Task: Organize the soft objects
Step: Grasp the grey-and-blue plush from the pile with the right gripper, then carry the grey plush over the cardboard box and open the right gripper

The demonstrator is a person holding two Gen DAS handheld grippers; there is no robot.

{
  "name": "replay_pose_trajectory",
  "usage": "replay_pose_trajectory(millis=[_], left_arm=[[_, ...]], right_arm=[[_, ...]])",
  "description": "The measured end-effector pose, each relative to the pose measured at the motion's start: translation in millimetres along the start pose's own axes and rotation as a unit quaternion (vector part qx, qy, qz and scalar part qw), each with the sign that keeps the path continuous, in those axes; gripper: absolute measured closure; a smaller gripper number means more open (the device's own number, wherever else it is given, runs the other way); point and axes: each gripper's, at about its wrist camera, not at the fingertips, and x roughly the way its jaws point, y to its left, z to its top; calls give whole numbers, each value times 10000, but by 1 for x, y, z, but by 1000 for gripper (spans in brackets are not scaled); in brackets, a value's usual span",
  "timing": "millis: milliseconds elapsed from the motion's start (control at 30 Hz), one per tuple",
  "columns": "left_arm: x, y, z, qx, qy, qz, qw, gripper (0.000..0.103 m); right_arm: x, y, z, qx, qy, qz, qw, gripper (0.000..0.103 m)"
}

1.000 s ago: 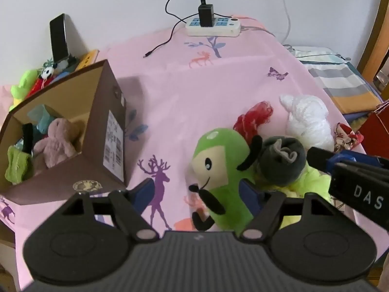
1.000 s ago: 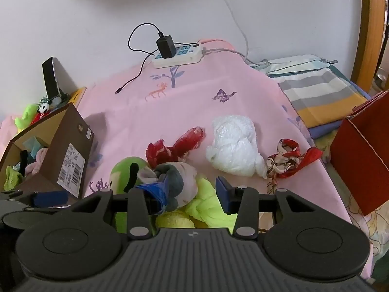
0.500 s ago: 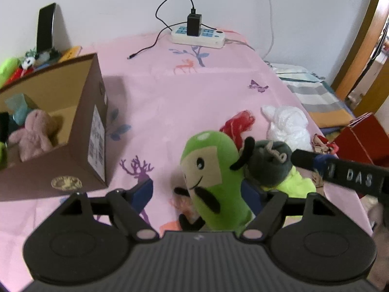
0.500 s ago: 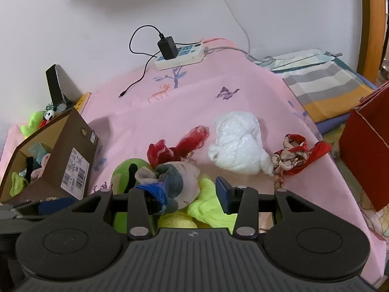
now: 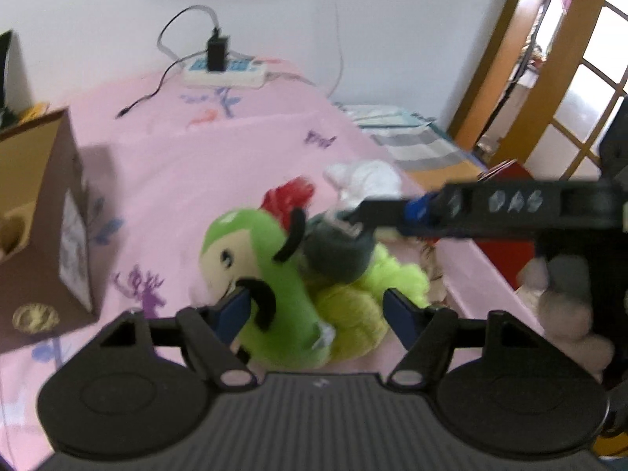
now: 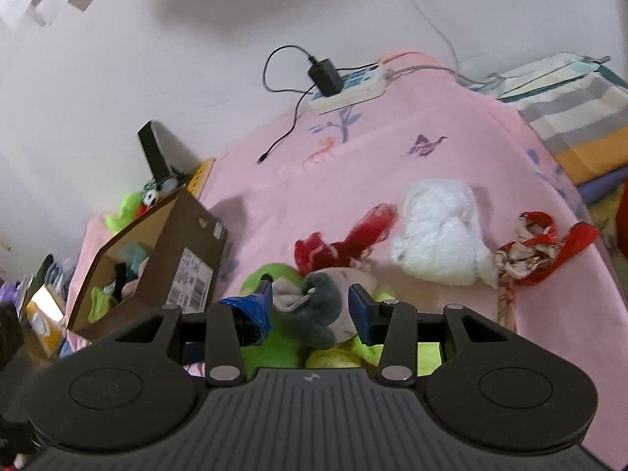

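A green plush toy [image 5: 255,251] lies on the pink sheet against a yellow-green cloth [image 5: 353,310] and a grey rolled sock ball [image 5: 337,251]. My left gripper [image 5: 318,310] straddles the plush and the yellow-green cloth. Its jaws are closing, and the right pad stands just off the cloth. My right gripper [image 6: 310,304] has the grey sock ball [image 6: 322,306] filling the gap between its blue pads, at the same width as before. One of its fingers [image 5: 392,212] reaches over the ball in the left wrist view. An open cardboard box [image 6: 188,251] with soft toys stands at the left.
A red cloth [image 6: 345,239], a white fluffy bundle [image 6: 439,231] and a red patterned scarf [image 6: 533,247] lie behind the pile. A power strip [image 6: 349,86] with charger sits by the wall. Folded striped blankets [image 6: 569,117] lie at right, a red box [image 5: 506,251] beyond the bed edge.
The left wrist view has swung right, pushing the box to the left edge. The left jaws narrowed around the plush. The right gripper shifted so the sock ball sits between its pads.
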Motion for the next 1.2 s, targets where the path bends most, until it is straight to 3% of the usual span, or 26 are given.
replay_pose_trajectory(millis=[67, 133, 200, 367, 433, 600, 967, 1200], left_arm=[[5, -8, 5, 239, -133, 12, 9996, 34], [16, -17, 10, 542, -161, 65, 9984, 45], [28, -24, 12, 735, -126, 66, 9972, 49], [56, -27, 18, 803, -38, 140, 9967, 56], [62, -24, 20, 780, 6, 214, 9967, 70], [62, -24, 20, 714, -62, 246, 9971, 72], [4, -30, 31, 946, -991, 353, 9899, 75], [-53, 19, 39, 762, -1559, 787, 9817, 75]], right_arm=[[5, -6, 1, 216, 67, 29, 9997, 76], [9, -13, 3, 421, 116, 54, 9990, 76], [11, -17, 4, 488, 138, 97, 9987, 76], [24, -22, 5, 471, 269, 39, 9985, 76], [28, -26, 3, 551, 352, 135, 9978, 76], [24, -26, -1, 422, 249, 287, 9984, 81], [-12, 18, 11, -245, -637, 671, 9954, 83], [16, 94, 21, -899, -747, 1150, 9865, 83]])
